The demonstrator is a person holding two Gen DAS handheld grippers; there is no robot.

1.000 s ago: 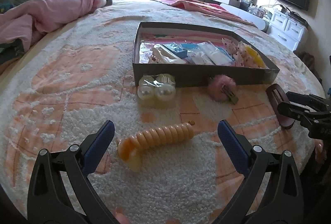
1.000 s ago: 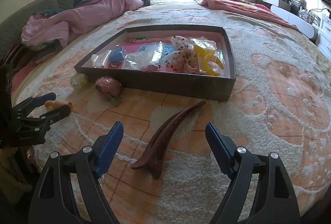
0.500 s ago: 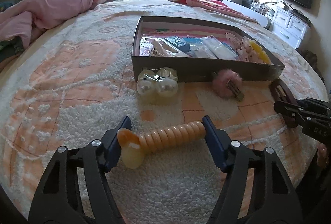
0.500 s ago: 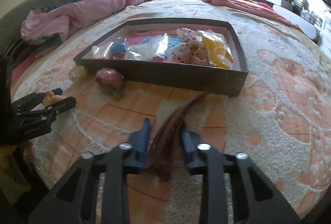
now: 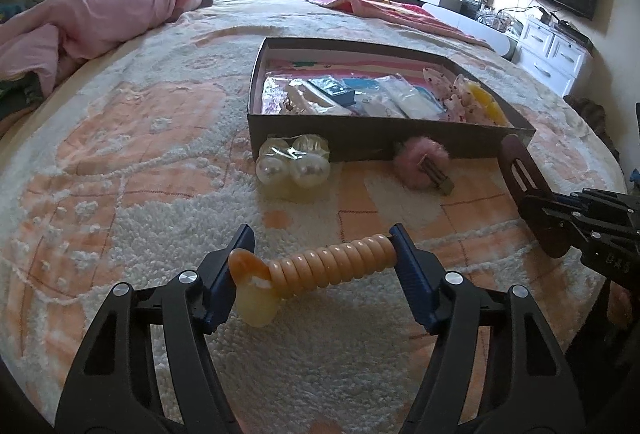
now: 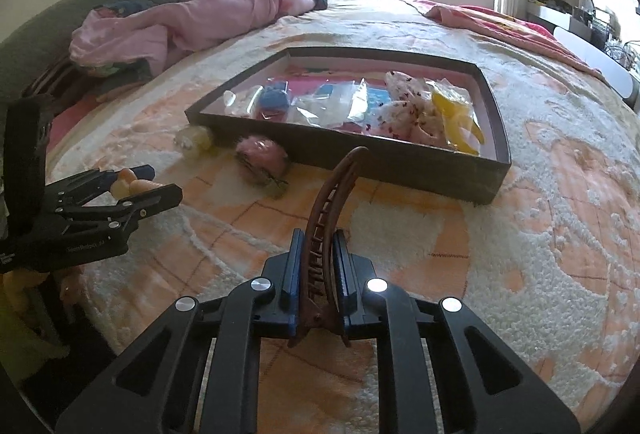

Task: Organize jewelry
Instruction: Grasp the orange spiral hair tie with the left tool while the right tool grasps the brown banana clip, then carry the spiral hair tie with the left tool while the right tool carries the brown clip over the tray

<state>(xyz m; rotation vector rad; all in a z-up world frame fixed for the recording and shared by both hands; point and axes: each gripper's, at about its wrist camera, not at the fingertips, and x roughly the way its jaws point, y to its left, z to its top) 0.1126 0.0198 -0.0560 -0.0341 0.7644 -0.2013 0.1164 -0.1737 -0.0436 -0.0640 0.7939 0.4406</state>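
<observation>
My left claw (image 5: 320,254) is clamped end to end on the orange spiral hair tie (image 5: 320,268), just above the bed (image 5: 120,153). My right claw (image 6: 316,274) pinches the brown hair clip (image 6: 326,218), its tip pointing at the dark tray (image 6: 400,161) ahead.

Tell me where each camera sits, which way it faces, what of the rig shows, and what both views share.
Left wrist: on the left gripper, looking down along its fingers across the bed at the box; it clamps the spiral tie; right gripper at the right edge.
Right wrist: on the right gripper, facing the same box; it clamps the brown clip; left gripper at the left edge.
Shared: box, pink pompom, pink quilt, window.
</observation>
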